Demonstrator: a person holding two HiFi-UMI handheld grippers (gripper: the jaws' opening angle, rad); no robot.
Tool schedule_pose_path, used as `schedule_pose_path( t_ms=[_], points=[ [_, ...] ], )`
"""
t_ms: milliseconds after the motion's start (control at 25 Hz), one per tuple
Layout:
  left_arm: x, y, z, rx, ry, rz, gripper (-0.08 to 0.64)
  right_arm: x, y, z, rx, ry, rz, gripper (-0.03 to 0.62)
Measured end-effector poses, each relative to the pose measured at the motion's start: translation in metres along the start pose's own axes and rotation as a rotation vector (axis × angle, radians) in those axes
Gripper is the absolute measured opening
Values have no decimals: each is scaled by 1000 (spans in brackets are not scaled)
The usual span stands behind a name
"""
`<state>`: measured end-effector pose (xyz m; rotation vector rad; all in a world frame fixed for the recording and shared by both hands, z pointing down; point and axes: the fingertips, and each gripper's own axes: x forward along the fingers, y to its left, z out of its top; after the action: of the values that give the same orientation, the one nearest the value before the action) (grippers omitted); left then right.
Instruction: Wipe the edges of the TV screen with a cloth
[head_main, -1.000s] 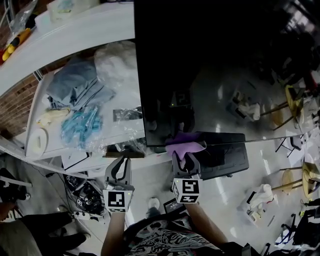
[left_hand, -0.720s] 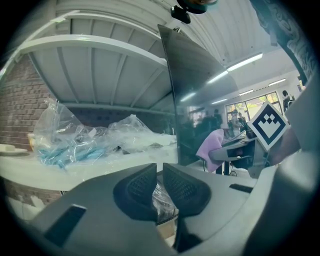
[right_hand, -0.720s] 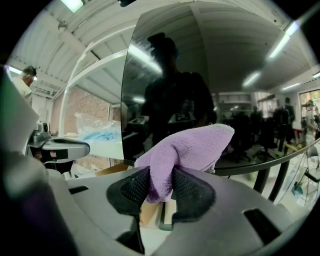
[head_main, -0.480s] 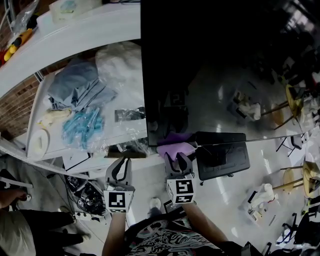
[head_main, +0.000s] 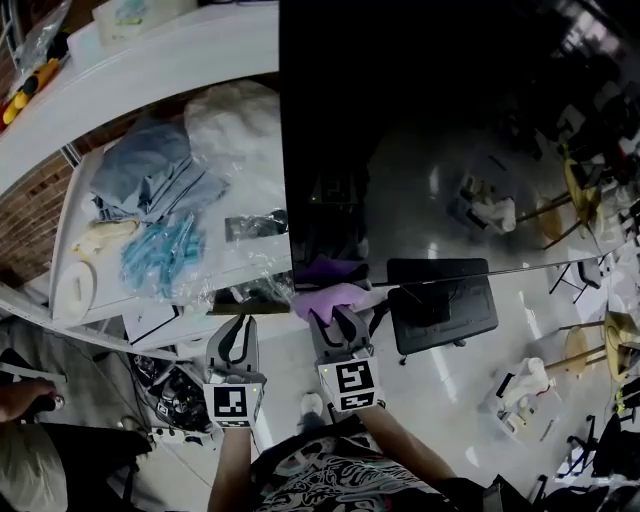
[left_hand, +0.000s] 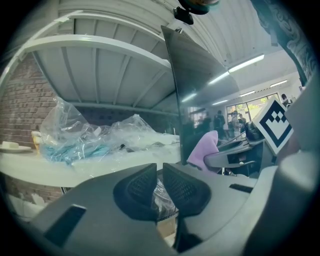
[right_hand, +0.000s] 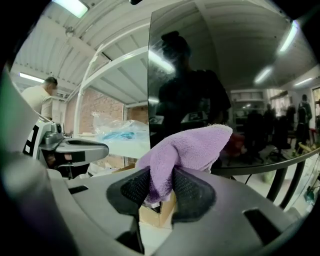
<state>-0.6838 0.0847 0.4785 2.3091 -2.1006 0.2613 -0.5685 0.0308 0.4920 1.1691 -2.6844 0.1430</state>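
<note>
The cloth (head_main: 330, 297), pinched in the right gripper (head_main: 335, 318), had slid left along the TV screen's (head_main: 430, 130) bottom edge to its lower-left corner, so that edge looked nearly wiped. The white bench (head_main: 68, 215) alongside carried plastic bags (head_main: 230, 120). The left gripper (head_main: 236, 340) hung empty, jaws nearly together.

Fuzzy cloth (right_hand: 186, 149), glossy TV screen (head_main: 440, 130)

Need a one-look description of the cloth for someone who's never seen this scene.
Find the big dark TV screen. At its near left corner in the head view, the right gripper pinches the cloth. It is the only lilac, fuzzy thing there; the plastic bags beside it are clear and shiny.
</note>
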Motion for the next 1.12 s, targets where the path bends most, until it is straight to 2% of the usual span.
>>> schedule_pose_path(
  t_ms=[80,240,360,560,680,840,1120],
  points=[
    [-1,-1,-3,6,27,-9,51,-4,11,0,-12,5,30,137],
    [0,-8,7,4,-36,-31,51,-16,25,0,-83,7,61,137],
    [0,-20,6,13,-24,-107,51,-25,22,-2,-106,11,37,137],
    [4,-42,6,-52,-19,-243,51,-40,13,-11,-119,24,-3,137],
    [3,-52,5,-77,-9,-289,52,-50,13,-17,-106,35,-11,137],
    [-2,-63,6,-51,-1,-284,52,-63,12,-18,-89,23,-9,137],
    [-17,-84,24,-4,-34,-185,51,-99,-13,-9,-74,-18,-2,137]
  ],
)
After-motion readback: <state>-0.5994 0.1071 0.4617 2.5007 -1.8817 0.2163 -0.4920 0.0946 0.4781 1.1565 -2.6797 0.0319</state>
